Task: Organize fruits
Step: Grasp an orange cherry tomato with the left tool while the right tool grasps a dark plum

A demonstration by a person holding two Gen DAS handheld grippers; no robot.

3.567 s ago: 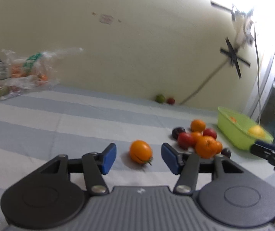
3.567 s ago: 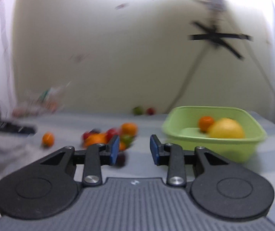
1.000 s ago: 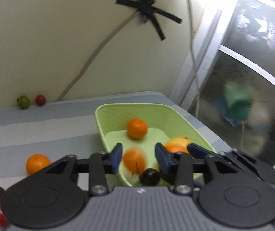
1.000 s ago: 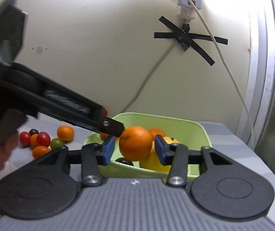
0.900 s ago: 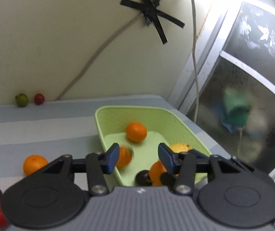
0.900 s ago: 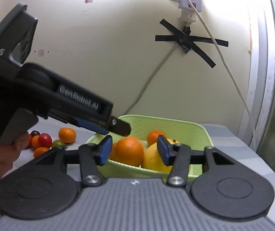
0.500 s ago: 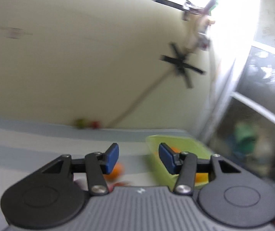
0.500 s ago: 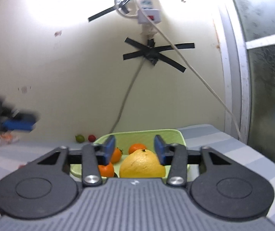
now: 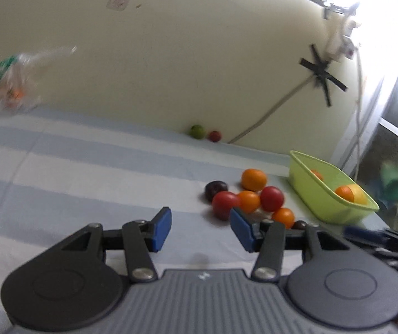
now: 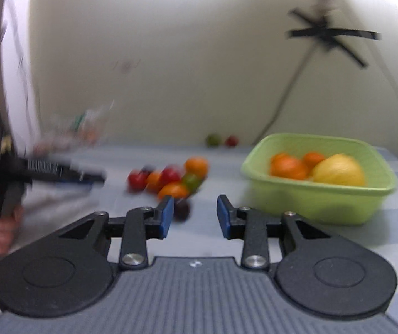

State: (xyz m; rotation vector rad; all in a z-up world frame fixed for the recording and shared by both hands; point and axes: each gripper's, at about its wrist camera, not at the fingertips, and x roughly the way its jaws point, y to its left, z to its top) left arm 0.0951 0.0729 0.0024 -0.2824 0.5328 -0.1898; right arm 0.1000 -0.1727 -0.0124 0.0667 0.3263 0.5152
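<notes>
A green tub (image 9: pixel 307 179) (image 10: pixel 324 206) on the striped cloth holds oranges (image 10: pixel 286 166) and a yellow citrus (image 10: pixel 338 170). A pile of loose fruit lies left of it: oranges (image 9: pixel 253 179), red tomatoes (image 9: pixel 272 198), dark plums (image 9: pixel 215 189). It also shows, blurred, in the right wrist view (image 10: pixel 171 179). My left gripper (image 9: pixel 200 229) is open and empty, low over the cloth just left of the pile. My right gripper (image 10: pixel 194 215) is open and empty, between pile and tub, a dark plum (image 10: pixel 181 208) by its left finger.
A green fruit (image 9: pixel 197 131) and a small red one (image 9: pixel 215 136) lie at the wall. A plastic bag of produce (image 9: pixel 2 83) sits far left. A cable and taped power strip (image 9: pixel 338 41) hang on the wall. A window is at right.
Both grippers let their oranges go into the tub about a second ago. Both have since pulled back and swung left toward the loose pile. Both are now empty.
</notes>
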